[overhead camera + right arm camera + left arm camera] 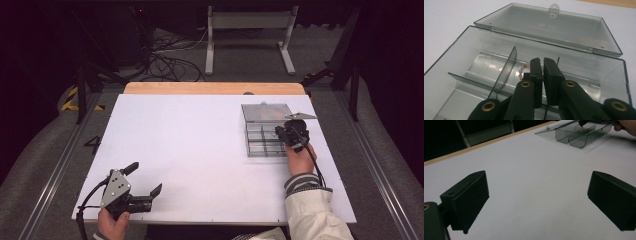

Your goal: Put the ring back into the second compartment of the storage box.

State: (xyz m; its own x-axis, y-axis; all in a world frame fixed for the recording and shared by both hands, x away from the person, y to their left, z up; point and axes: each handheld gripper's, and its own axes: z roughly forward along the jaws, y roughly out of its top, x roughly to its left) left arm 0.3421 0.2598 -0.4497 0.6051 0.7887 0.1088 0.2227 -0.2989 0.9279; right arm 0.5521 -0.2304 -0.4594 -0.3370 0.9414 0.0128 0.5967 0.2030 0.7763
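Observation:
A clear smoky plastic box (252, 145) with inner dividers lies on the right of the white table, its lid (265, 112) flung open behind it. My right gripper (278, 132) reaches down into the box. In the right gripper view its jaws (542, 61) stand nearly together inside a back compartment of the box (461, 47). A short string of pink beads (521, 72) trails down from the left jaw's tip, and where the jaws hold it is hidden. My left gripper (145, 178) rests open near the front left of the table, with nothing between its fingers (466, 200).
The white table top (190, 145) has a wooden strip (215, 88) along its far edge. The box (579, 137) also shows far off in the left gripper view. Beyond the table are a metal stand (248, 35), floor cables and dark surroundings.

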